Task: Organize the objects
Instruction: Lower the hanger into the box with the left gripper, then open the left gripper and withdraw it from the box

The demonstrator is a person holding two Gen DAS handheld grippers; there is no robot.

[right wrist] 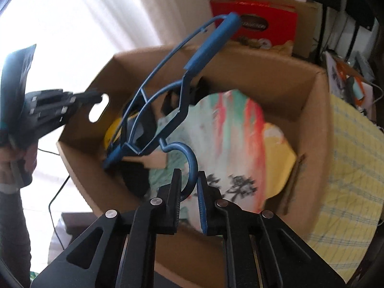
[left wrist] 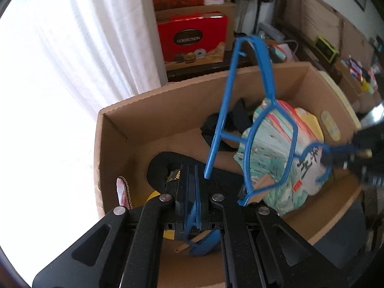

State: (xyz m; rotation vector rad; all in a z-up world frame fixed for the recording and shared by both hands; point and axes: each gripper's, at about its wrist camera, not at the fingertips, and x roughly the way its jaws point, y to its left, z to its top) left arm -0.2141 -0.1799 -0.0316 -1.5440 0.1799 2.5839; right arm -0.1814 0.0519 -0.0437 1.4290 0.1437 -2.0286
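Over the open cardboard box (left wrist: 168, 110), crowded with a printed fan (right wrist: 228, 144) and dark cloth (red gift boxes (left wrist: 192, 40) behind), the right gripper (right wrist: 189, 180) grasps a blue hanger's (right wrist: 182, 91) hook while the left gripper (left wrist: 192, 175) is clenched.

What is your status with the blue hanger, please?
Right claw shut on blue hanger hook. Left claw shut, clear of it. Hanger tilted over open cardboard box. Colourful packet and dark items lie beneath.

Hanger (right wrist: 168, 100) above the open cardboard box (right wrist: 309, 110), printed bag (right wrist: 230, 144) inside it, gift box (left wrist: 192, 40) behind, curtain (left wrist: 84, 36) to the left.
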